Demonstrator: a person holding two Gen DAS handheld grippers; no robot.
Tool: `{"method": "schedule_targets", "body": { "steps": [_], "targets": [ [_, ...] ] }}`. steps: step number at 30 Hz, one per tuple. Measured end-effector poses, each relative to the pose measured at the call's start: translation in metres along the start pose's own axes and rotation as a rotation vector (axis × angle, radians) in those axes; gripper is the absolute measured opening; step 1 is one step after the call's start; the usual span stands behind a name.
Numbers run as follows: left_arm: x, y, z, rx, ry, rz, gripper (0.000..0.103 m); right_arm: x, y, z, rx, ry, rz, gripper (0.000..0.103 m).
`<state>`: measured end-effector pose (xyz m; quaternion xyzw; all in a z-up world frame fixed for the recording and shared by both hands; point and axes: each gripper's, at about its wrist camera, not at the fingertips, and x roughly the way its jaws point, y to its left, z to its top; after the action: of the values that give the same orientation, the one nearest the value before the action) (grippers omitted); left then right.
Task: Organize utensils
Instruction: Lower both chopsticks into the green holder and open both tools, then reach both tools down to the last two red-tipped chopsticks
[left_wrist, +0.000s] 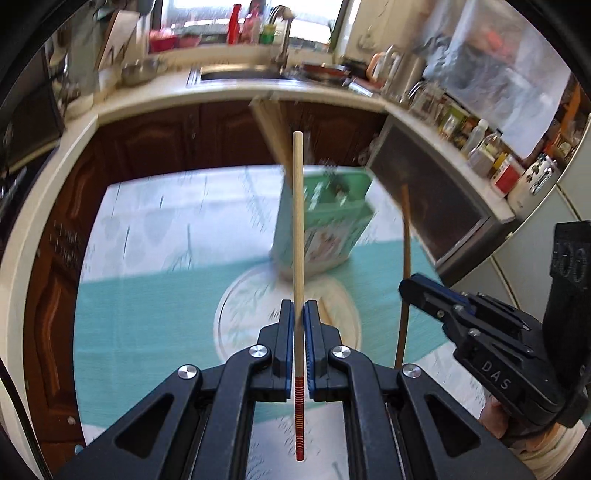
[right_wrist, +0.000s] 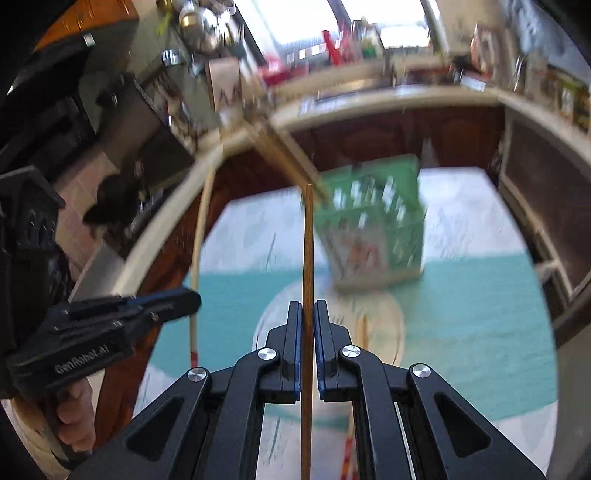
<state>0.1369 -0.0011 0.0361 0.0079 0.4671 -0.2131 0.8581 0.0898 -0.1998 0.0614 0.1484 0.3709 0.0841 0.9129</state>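
My left gripper (left_wrist: 299, 310) is shut on a pale chopstick (left_wrist: 298, 221) with a red-striped end, held well above the table and pointing away from me. My right gripper (right_wrist: 307, 308) is shut on a darker brown chopstick (right_wrist: 307, 251), also lifted. Each gripper shows in the other's view: the right gripper (left_wrist: 410, 288) with its brown chopstick (left_wrist: 406, 236), the left gripper (right_wrist: 188, 295) with its pale chopstick (right_wrist: 201, 236). A green utensil holder (left_wrist: 325, 225) (right_wrist: 376, 229) stands on the table ahead with chopsticks leaning out of it. Another chopstick (right_wrist: 364, 328) lies on the round plate (right_wrist: 388, 325).
A teal and white tablecloth (left_wrist: 155, 288) covers the table. The plate (left_wrist: 236, 317) sits below the grippers. Behind runs a cream counter (left_wrist: 155, 99) with a sink (left_wrist: 240, 74), bottles and jars, above dark wood cabinets (left_wrist: 177, 136). A person's hand (right_wrist: 74, 417) holds the left gripper.
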Motion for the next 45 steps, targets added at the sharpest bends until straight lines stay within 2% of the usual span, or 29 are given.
{"method": "schedule_targets", "body": {
  "steps": [4, 10, 13, 16, 19, 23, 25, 28, 30, 36, 37, 40, 45],
  "targets": [
    [-0.012, -0.033, 0.046, 0.026, -0.145, 0.025, 0.003, -0.043, -0.011, 0.050, 0.005, -0.202, -0.032, 0.005],
    [-0.018, -0.056, 0.108, -0.004, -0.358, 0.071, 0.003, -0.069, -0.037, 0.123, 0.027, -0.432, -0.032, 0.005],
    [-0.008, -0.058, 0.130, -0.039, -0.435, 0.092, 0.003, -0.065, -0.044, 0.155, 0.004, -0.522, -0.008, 0.005],
    [0.010, -0.055, 0.141, -0.064, -0.478, 0.117, 0.003, -0.048, -0.040, 0.180, -0.064, -0.567, -0.002, 0.006],
    [0.030, -0.048, 0.141, -0.099, -0.500, 0.115, 0.003, -0.008, -0.026, 0.192, -0.126, -0.575, -0.005, 0.006],
    [0.055, -0.034, 0.130, -0.115, -0.502, 0.097, 0.003, 0.031, -0.030, 0.199, -0.142, -0.552, 0.028, 0.006],
    [0.063, -0.030, 0.124, -0.114, -0.498, 0.086, 0.003, 0.061, -0.031, 0.189, -0.157, -0.549, 0.040, 0.006],
    [0.074, -0.024, 0.115, -0.118, -0.491, 0.067, 0.004, 0.083, -0.033, 0.173, -0.191, -0.522, 0.092, 0.006],
    [0.078, -0.020, 0.110, -0.121, -0.476, 0.053, 0.009, 0.098, -0.031, 0.164, -0.223, -0.494, 0.120, 0.006],
    [0.072, -0.022, 0.094, -0.067, -0.419, 0.047, 0.027, 0.117, -0.030, 0.136, -0.277, -0.382, 0.153, 0.008],
    [0.070, -0.023, 0.092, -0.066, -0.409, 0.047, 0.030, 0.112, -0.030, 0.124, -0.286, -0.367, 0.164, 0.011],
    [0.063, -0.020, 0.082, -0.078, -0.367, 0.035, 0.032, 0.105, -0.025, 0.109, -0.307, -0.333, 0.181, 0.021],
    [0.048, -0.009, 0.064, -0.115, -0.308, 0.023, 0.033, 0.096, -0.009, 0.096, -0.320, -0.288, 0.170, 0.022]
  ]
}}
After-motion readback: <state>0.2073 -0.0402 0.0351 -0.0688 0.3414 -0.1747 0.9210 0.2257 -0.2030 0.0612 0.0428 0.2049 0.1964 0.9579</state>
